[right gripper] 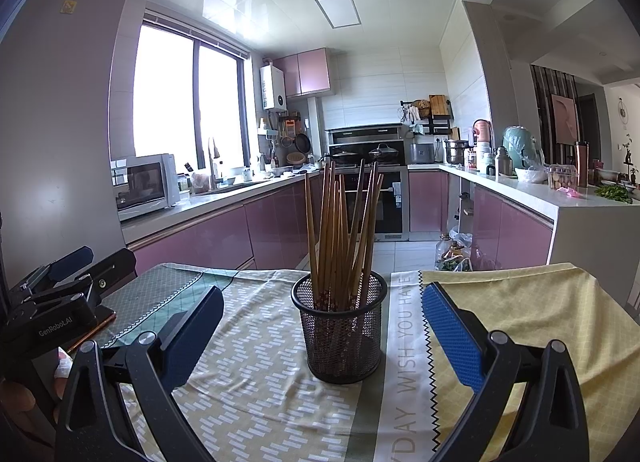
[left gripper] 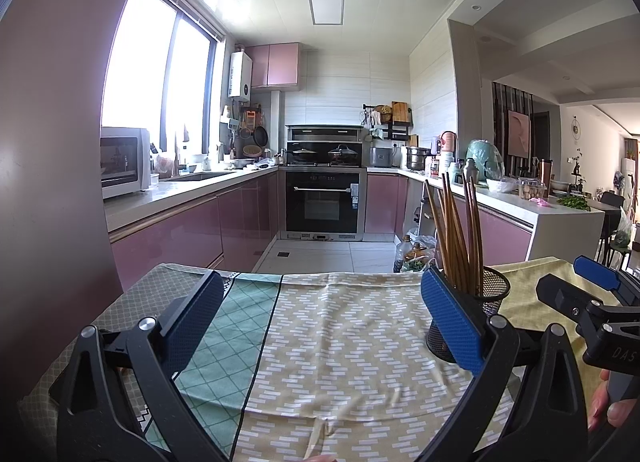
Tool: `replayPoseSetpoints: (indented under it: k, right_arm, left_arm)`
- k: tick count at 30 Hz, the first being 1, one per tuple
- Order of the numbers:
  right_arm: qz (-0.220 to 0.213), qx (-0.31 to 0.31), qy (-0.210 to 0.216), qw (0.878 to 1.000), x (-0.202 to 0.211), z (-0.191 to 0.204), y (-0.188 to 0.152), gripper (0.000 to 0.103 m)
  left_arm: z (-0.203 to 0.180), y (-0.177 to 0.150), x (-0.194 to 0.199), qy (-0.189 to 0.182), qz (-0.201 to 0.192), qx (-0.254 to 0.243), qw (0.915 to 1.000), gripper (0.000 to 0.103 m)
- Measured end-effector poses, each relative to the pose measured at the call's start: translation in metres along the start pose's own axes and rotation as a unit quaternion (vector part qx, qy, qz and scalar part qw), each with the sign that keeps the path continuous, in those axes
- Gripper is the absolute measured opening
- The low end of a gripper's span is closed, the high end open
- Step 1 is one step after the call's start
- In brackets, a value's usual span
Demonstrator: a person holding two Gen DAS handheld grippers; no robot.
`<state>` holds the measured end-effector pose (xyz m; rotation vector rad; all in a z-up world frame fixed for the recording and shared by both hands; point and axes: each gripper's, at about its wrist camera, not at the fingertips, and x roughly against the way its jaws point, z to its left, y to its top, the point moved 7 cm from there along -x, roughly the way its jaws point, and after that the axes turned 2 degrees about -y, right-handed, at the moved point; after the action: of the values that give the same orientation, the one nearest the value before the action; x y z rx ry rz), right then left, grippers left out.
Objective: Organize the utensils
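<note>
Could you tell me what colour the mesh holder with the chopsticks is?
Black; the mesh holder shows best in the right wrist view.

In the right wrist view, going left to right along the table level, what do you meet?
Left gripper at the far left edge → right gripper's dark left finger → mesh holder with chopsticks standing in it → printed strip of the tablecloth → right gripper's blue-padded right finger.

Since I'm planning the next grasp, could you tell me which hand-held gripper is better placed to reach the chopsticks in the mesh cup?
Probably the right hand-held gripper: it is open and the mesh cup of chopsticks sits centred between its fingers. The left hand-held gripper, also open, faces bare tablecloth, with the cup behind its right finger.
</note>
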<state>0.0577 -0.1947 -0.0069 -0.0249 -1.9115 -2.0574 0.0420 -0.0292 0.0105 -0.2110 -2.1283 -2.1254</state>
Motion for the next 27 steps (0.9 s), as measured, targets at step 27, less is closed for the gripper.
replayPoseSetpoints:
  k: [27]
  right_arm:
    - [0.004,-0.002,-0.002,1.0,-0.0013,0.0004,-0.0006,0.096]
  left_arm:
    - [-0.008,-0.0042,0.0013,-0.001,0.004,0.008,1.0,0.097]
